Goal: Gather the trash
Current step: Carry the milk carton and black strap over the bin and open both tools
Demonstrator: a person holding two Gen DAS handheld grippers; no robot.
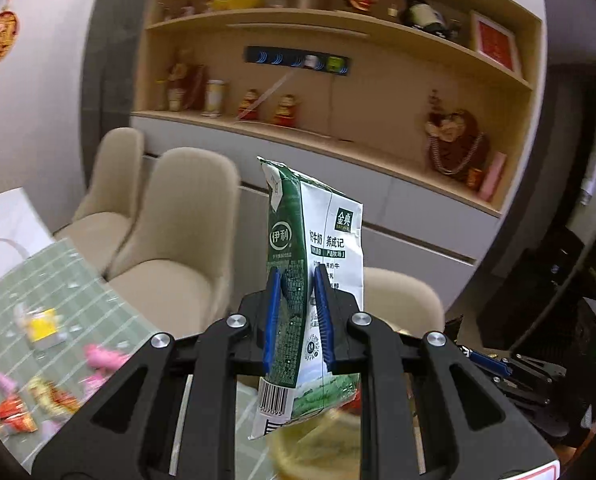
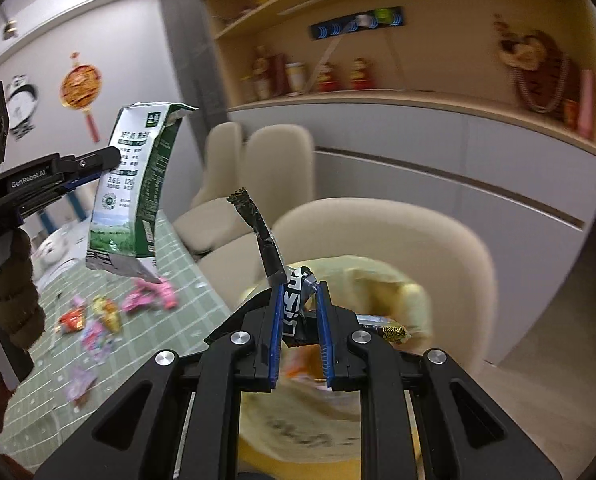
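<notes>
The left gripper (image 1: 296, 312) is clamped narrow on a flattened green-and-white carton (image 1: 314, 280), blue pads pressing its sides. The carton stands upright in the air, printed with Chinese characters, a round green logo, a gold-on-green "SATINE" badge and a barcode near its lower end. From the right wrist view, the same carton (image 2: 133, 184) shows "3.6" and "120", and the left gripper's arm (image 2: 37, 180) reads "GenRobot.AI".

The right gripper (image 2: 300, 314) is pinched narrow on a crumpled black wrapper (image 2: 265, 240) with white lettering too creased to read; its tail sticks up above the pads.

Below both, a yellowish bag (image 2: 378, 280) is blurred. To the left, pink, red and yellow wrappers (image 2: 97, 316) lie on the green checked tablecloth (image 1: 57, 280). Beige chairs (image 1: 177, 240) stand beside the table.
</notes>
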